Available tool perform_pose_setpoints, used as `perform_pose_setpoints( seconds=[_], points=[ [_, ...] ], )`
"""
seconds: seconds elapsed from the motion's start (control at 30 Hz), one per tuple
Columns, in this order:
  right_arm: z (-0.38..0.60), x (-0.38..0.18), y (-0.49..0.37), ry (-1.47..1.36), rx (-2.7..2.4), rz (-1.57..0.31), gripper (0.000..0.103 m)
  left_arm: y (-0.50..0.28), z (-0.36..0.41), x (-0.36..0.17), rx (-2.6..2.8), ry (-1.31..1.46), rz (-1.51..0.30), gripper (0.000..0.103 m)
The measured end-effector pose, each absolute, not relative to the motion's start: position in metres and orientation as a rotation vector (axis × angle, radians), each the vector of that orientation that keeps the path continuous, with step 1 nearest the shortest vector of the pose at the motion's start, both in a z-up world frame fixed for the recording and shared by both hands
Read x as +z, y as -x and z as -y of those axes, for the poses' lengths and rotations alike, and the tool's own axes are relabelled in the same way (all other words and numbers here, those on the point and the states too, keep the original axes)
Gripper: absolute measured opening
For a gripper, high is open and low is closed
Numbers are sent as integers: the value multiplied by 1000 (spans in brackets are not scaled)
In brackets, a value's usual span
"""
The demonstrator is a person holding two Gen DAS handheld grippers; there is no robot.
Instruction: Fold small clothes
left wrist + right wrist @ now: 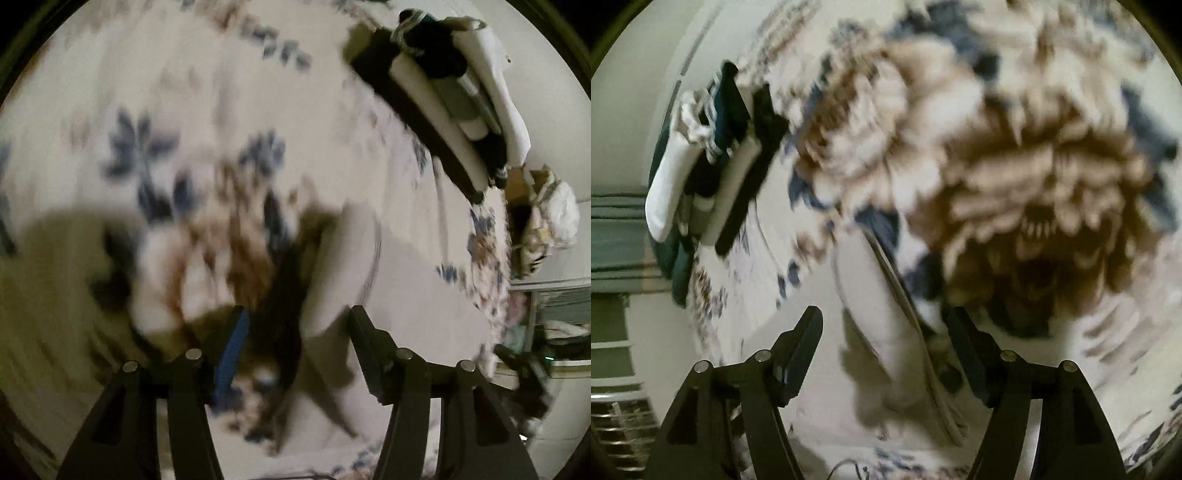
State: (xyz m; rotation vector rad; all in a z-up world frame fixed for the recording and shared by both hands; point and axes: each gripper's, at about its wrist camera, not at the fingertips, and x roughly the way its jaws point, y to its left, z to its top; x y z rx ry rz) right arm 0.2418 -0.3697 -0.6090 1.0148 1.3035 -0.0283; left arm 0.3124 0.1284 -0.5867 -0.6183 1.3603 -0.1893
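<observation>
**Left wrist view: white sock sitting between spread fingers, both cams blurry**

Left wrist view has the white sock (343,266) lying on the floral sheet (207,110), just ahead of the left gripper (295,321), leaning toward 1 o'clock. That gripper's fingers are spread wide with nothing pinched; the sock's near end sits in the gap. Blue pad (232,350) shows on the finger at 7 o'clock.

Right wrist view shows the same sock (882,317) running from 12 down to 5 o'clock between the right gripper (886,325) fingers, also spread apart and not clamping it as far as I can tell. Too smeared to say if a finger touches the fabric.

Further out, a pile of folded socks (450,92) sits at 1 o'clock on the sheet; in the right view the pile (713,162) is at 10 o'clock. Some clutter (546,229) at 3 o'clock past the sheet's edge, too blurry to name.
</observation>
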Motion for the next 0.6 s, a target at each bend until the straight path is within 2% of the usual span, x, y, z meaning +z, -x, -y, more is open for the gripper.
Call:
perform_pose_setpoints(
  seconds=[0.2,0.33,0.37,0.4,0.47,0.53,0.6],
  points=[
    [359,-648,-239,-1124,117,-1366,72,-314,-109,-608,-286,724,-1390,54],
    [354,-656,-240,-1168,147,-1371,72,-320,-95,-604,-300,743,-1360,52],
    [351,-656,-241,-1164,156,-1374,63,-320,-93,-600,-285,730,-1340,49],
    [347,-654,-242,-1138,154,-1394,56,-320,-90,-594,-280,710,-1315,35],
    [338,-649,-241,-1078,144,-1414,29,-320,-87,-586,-265,667,-1301,16],
    [334,-641,-241,-1045,133,-1406,21,-323,-82,-582,-251,647,-1285,14],
    [331,-631,-241,-1045,120,-1388,19,-323,-81,-570,-242,631,-1269,13]
  ],
)
